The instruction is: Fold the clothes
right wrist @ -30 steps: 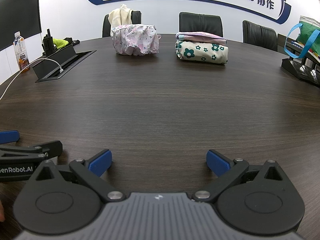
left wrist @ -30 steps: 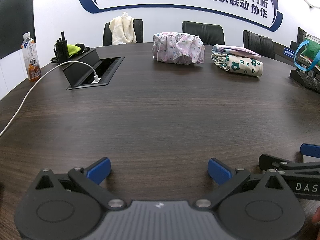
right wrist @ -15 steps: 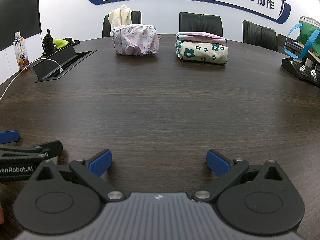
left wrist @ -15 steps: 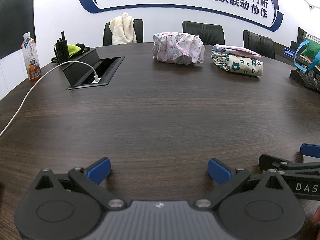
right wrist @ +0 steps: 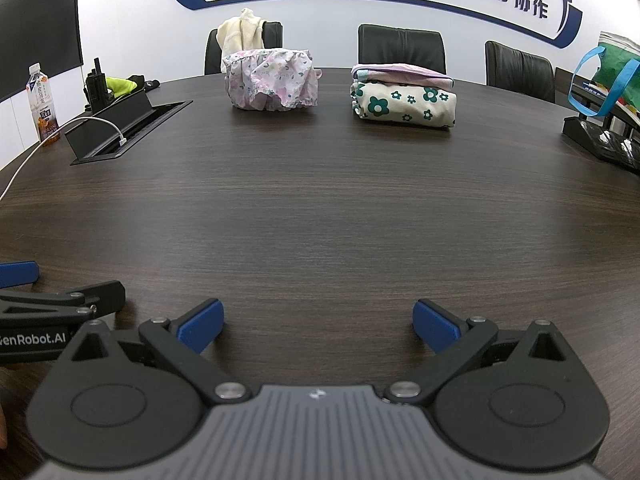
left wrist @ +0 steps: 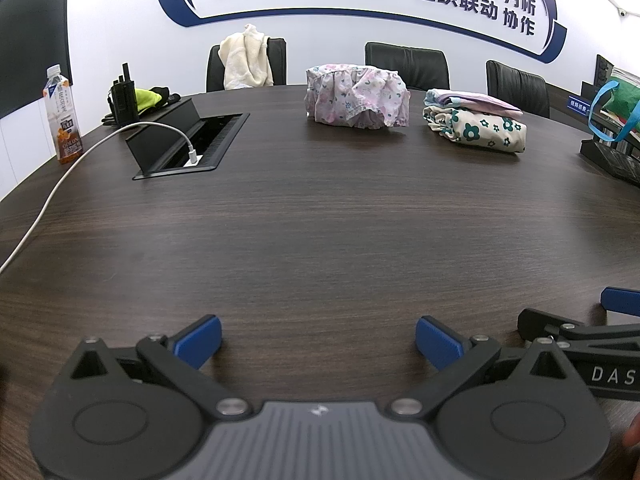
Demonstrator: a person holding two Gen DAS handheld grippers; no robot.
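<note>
Here, clothes: two lots on the far half of the dark wood-grain tabletop, well apart from both grippers.
Crumpled garment: one pink floral bundle, unfolded, lying loose on the left.
Folded stack: one cream cloth with green flowers under a pink-and-blue folded piece, to the right of the bundle, the two lots apart.
Open room: a broad bare stretch of tabletop runs from the jaws out to the clothes.
Left gripper: jaws spread wide, holding nothing, low over the near edge; its blue pads sit apart.
Right gripper: jaws likewise wide apart and empty, just beside the left one.
Left side: one open black cable box set into the tabletop with a white cable trailing from it, one drink bottle with an orange label, one black radio by a yellow-green item.
Right edge: a black tray and a green bag with blue handles.
Beyond: three black chairs, one draped with a cream towel.
</note>
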